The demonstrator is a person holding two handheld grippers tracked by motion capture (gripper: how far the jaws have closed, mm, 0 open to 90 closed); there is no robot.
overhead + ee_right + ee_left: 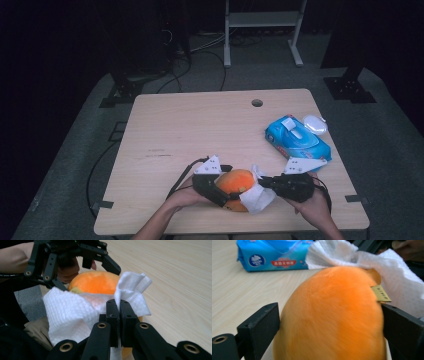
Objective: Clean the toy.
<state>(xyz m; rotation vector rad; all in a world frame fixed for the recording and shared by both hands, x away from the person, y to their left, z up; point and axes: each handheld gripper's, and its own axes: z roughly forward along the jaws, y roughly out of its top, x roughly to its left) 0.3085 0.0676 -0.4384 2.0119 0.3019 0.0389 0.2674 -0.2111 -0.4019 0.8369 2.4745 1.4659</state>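
An orange plush fruit (235, 181) (332, 320) (95, 282) lies near the table's front edge, with a small yellow tag on it. My left gripper (226, 186) (330, 325) stands open, one jaw on each side of the fruit, close against its sides. A white paper tissue (257, 197) (372, 260) (67, 312) drapes over the fruit's right side. My right gripper (262, 182) (119, 305) is shut on a fold of that tissue, right beside the fruit.
A blue pack of wet wipes (297, 139) (274, 255) lies at the right of the wooden table (200, 125), with a small white case (315, 124) behind it. A cable hole (257, 103) sits near the far edge. Both forearms enter from the front edge.
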